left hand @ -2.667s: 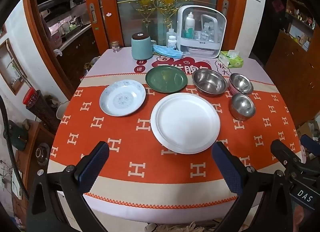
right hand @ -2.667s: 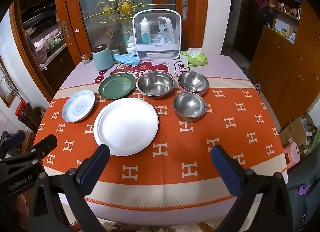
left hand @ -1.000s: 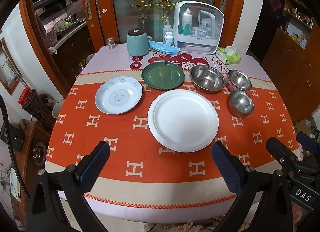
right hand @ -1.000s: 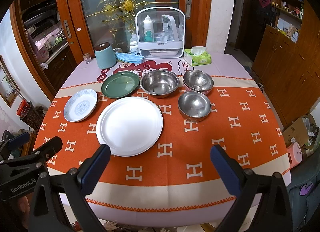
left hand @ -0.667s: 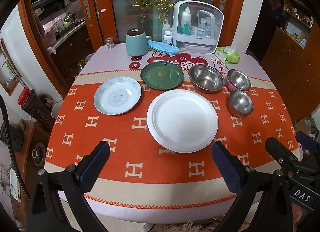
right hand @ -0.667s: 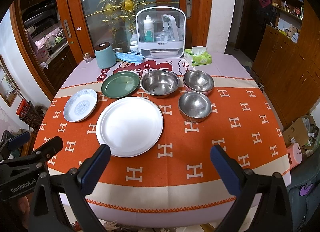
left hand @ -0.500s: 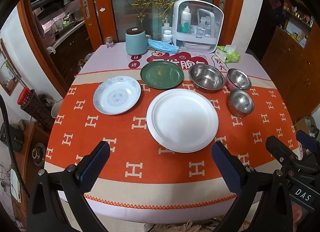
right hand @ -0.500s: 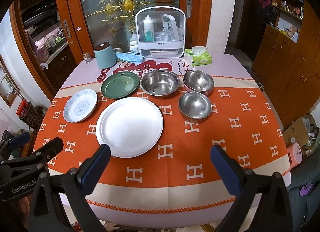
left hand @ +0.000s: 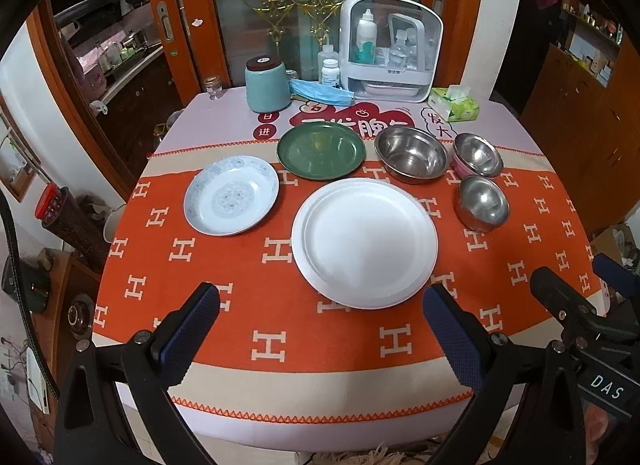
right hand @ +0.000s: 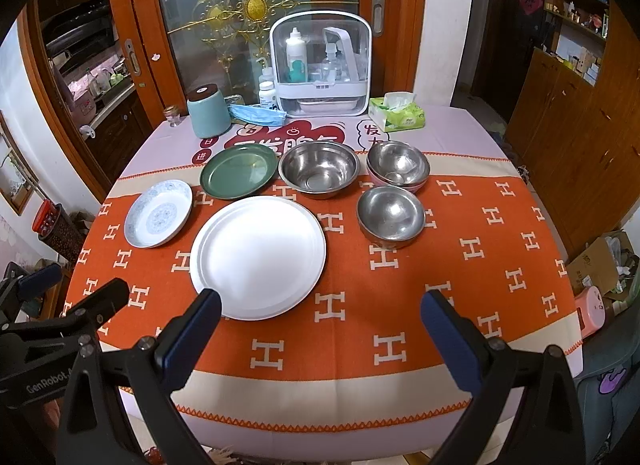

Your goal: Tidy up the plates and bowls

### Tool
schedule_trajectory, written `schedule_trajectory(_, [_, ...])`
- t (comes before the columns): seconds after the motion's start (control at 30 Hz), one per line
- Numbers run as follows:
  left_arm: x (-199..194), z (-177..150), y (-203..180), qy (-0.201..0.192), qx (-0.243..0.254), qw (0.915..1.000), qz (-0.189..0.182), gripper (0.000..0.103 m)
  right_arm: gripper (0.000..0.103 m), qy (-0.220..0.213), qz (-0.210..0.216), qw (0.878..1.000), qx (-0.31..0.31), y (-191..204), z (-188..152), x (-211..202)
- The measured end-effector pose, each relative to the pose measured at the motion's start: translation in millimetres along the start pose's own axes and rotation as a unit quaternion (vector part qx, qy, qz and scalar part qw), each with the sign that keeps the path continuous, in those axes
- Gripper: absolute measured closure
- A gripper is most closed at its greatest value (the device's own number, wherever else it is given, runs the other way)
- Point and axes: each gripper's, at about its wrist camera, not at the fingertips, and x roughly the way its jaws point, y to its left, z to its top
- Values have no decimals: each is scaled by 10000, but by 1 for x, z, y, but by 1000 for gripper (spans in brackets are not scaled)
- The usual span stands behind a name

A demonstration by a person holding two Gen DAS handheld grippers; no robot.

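On the bench (left hand: 280, 349) the white plate (left hand: 364, 243) lies nearest, then the steel bowls (right hand: 318, 169) and smaller plates (left hand: 231, 195) behind — both grippers (left hand: 320, 317) (right hand: 320, 319) hover short of them, jaws spread and empty. Flat rims give little to pinch, I judge — a plate could skid on the cloth, or slick steel could slip free.

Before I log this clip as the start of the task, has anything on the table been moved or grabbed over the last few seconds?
No dish has moved. The left gripper and right gripper are open and empty as before; only the cameras' view drifted slightly. The large white round plate, blue-patterned shallow dish, dark green plate and the steel bowls, largest, lie where they were on the orange tablecloth.
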Motion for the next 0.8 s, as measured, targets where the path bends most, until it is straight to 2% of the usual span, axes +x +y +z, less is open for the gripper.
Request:
schedule_trajectory(0.27, [-2,9,5,-102,-44,9998,-143,2,3,-102,-106,9999,-79,0,7,7])
schedule_trajectory(0.8, [-9,25,-3,-316,109,9994,-108,2,3,-329,-95,9993,-174,-6,26,1])
